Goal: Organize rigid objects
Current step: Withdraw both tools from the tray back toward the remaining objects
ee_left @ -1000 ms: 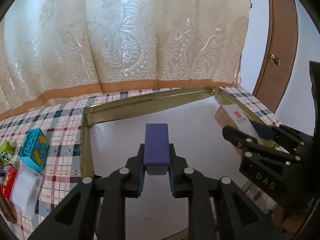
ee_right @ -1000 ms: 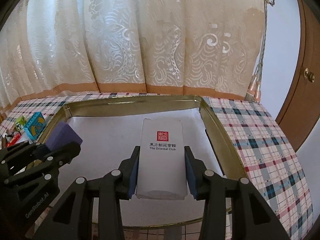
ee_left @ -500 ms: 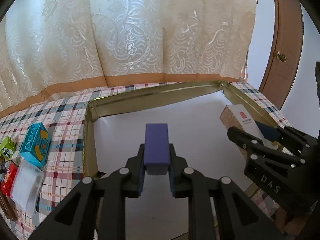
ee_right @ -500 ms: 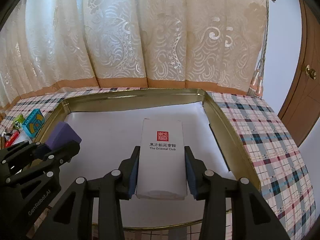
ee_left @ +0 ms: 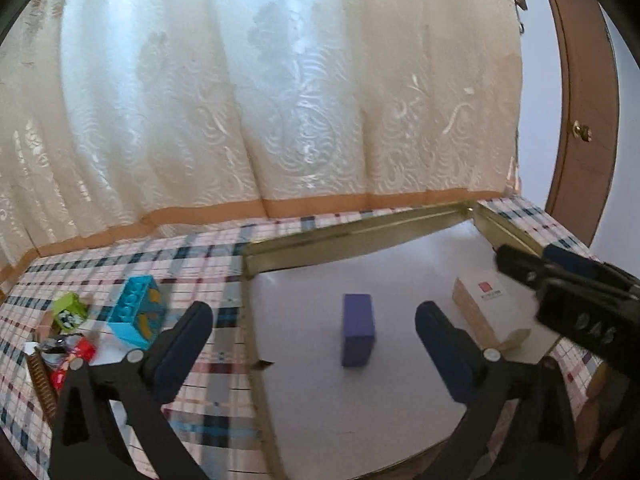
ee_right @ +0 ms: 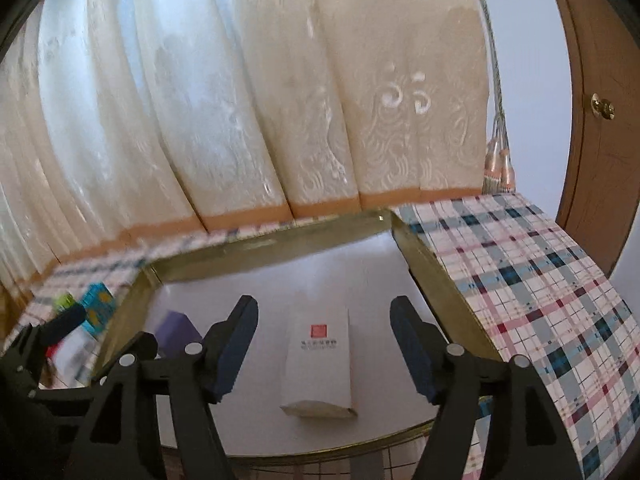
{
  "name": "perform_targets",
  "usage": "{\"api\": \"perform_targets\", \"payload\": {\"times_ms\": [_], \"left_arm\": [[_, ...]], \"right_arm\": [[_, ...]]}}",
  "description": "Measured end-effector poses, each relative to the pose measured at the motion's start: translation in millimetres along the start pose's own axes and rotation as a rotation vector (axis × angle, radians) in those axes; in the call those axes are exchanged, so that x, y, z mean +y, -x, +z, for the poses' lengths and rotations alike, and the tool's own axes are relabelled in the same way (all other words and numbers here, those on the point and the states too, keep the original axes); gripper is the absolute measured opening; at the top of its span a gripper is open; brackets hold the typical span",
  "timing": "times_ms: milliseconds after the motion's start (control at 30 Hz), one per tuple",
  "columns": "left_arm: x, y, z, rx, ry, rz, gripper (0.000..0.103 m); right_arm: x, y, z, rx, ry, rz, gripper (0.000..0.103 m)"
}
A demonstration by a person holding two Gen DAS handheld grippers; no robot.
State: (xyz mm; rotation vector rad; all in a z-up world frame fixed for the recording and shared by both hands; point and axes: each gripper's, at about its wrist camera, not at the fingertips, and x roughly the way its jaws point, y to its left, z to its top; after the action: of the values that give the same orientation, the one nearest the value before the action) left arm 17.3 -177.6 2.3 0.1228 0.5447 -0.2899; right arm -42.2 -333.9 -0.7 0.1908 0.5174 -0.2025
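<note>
At the far left of the left wrist view, small things crowd the plaid-covered surface [ee_left: 120,252]: a green block [ee_left: 70,310], a blue toy brick [ee_left: 138,312] and red packets [ee_left: 66,364] cut off by the black frame (what the packets are cannot be made out). The left hand-held gripper [ee_left: 314,326] stands released, its jaws having just been opening; the purple block [ee_left: 358,330] lies flat on the white floor of the gold-rimmed tray [ee_left: 360,236], between the pads and touching neither. Farther right lies the white carton [ee_left: 486,312], partly hidden by the other tool. In the right wrist view the right hand-held gripper [ee_right: 324,334] has likewise just been opening, and the carton [ee_right: 318,360] lies free between its pads, the small print blurred. The tray's near rim runs behind the fingers.
</note>
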Motion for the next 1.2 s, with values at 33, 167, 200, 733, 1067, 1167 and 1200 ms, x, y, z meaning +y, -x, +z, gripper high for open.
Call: {"api": "perform_targets", "payload": {"times_ms": [33,167,200,733,1067,1167,1200], "left_arm": [[4,0,0,0.005,0.009,0.002,0.103],[19,0,-6,0.024,0.043,0.021,0.103],[22,0,-8,0.025,0.049,0.029,0.103],[68,27,-25,-0.038,0.058,0.128,0.103],[106,38,-34,-0.035,0.076,0.164,0.103],[120,41,-38,-0.030,0.091,0.176,0.103],[125,42,-39,-0.027,0.098,0.182,0.103]], "right_arm": [[0,1,0,-0.006,-0.002,-0.001,0.071],[1,3,-1,-0.003,-0.015,-0.013,0.071],[3,5,-1,-0.015,-0.016,-0.014,0.071],[9,48,-17,-0.314,-0.052,-0.065,0.071],[30,60,-28,-0.345,-0.002,-0.109,0.071],[39,61,-32,-0.340,0.022,-0.106,0.071],[42,61,-33,-0.326,0.024,-0.098,0.071]]}}
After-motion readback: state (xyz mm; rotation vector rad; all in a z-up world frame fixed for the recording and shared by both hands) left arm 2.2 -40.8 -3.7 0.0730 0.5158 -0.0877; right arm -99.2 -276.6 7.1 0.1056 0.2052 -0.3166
